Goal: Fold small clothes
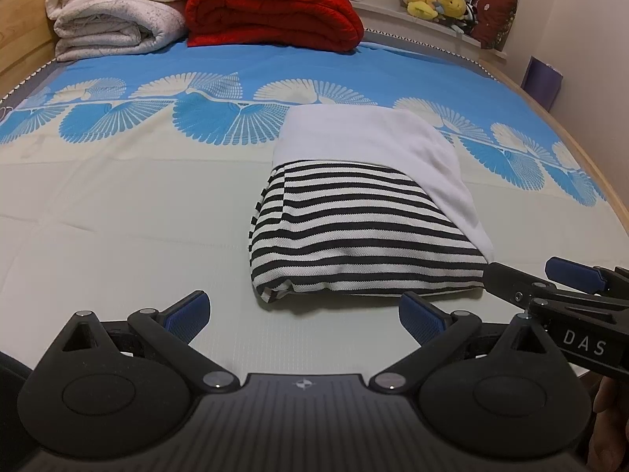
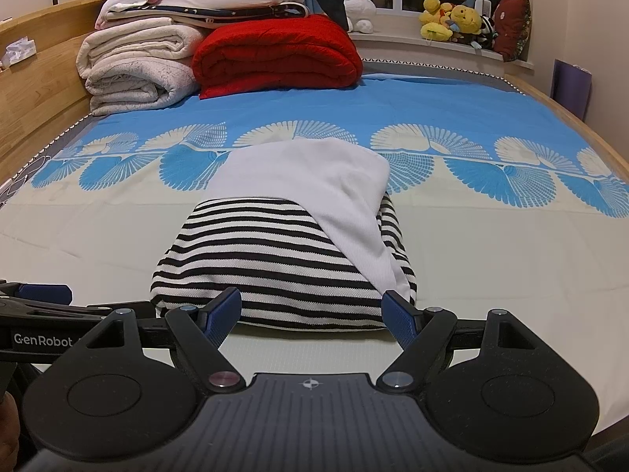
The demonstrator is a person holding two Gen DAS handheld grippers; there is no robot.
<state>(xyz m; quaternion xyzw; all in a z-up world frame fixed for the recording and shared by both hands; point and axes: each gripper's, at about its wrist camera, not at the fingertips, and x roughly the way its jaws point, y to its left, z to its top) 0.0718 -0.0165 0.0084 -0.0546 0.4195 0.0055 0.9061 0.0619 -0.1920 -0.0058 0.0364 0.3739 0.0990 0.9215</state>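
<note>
A folded black-and-white striped garment point(image 1: 354, 236) with a white part point(image 1: 377, 137) lies on the bed sheet point(image 1: 118, 204); it also shows in the right wrist view point(image 2: 275, 259). My left gripper point(image 1: 304, 316) is open and empty, just short of the garment's near edge, toward its left. My right gripper point(image 2: 312, 314) is open and empty, right at the garment's near edge, its fingers point(image 2: 220, 314) level with that edge. The right gripper also shows at the right of the left wrist view point(image 1: 550, 279).
A red folded quilt point(image 1: 271, 11) and white folded blankets point(image 1: 118, 11) are stacked at the far end of the bed. Plush toys point(image 1: 436, 2) sit on the window ledge. A wooden bed frame point(image 2: 39, 90) runs along the left side.
</note>
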